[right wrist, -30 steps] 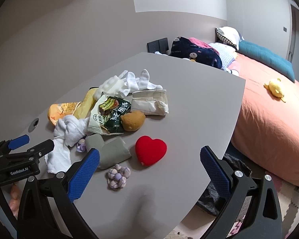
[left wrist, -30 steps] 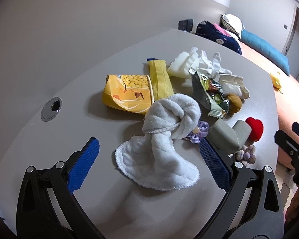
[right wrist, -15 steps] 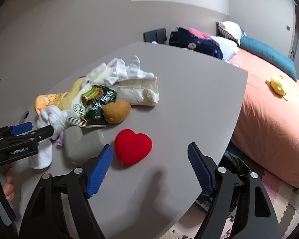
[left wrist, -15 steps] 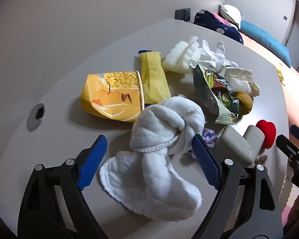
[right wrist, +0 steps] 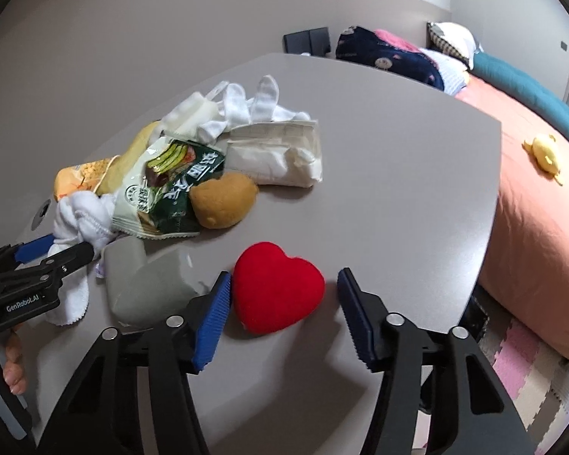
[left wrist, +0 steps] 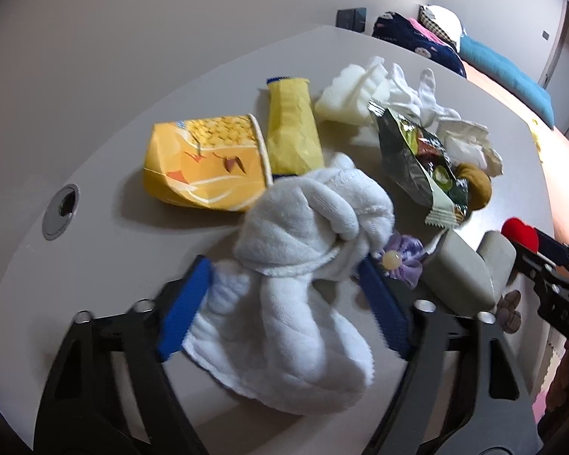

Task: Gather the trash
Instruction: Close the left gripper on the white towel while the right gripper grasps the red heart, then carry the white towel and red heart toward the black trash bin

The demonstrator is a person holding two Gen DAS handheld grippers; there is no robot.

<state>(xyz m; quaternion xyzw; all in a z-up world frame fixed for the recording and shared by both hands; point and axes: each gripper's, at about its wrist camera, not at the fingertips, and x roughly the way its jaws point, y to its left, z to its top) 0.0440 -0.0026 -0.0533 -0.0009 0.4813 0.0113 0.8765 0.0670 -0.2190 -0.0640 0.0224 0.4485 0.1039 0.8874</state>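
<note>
Both tongs closing in on soft stuff

Left gripper (left wrist: pixel 284 305) has been narrowing around the white towel (left wrist: pixel 299 265), right gripper (right wrist: pixel 284 311) around the red heart (right wrist: pixel 277 290). Pads maybe touching, blurry. Squeeze centred before lifting.

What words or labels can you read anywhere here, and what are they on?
"GenRobot.AI": white print on the black body of the left gripper, seen from the right wrist.
Green snack bag: large white characters and a round seal, too blurred to read.
Yellow snack bag: pictures only, no readable text.
</note>
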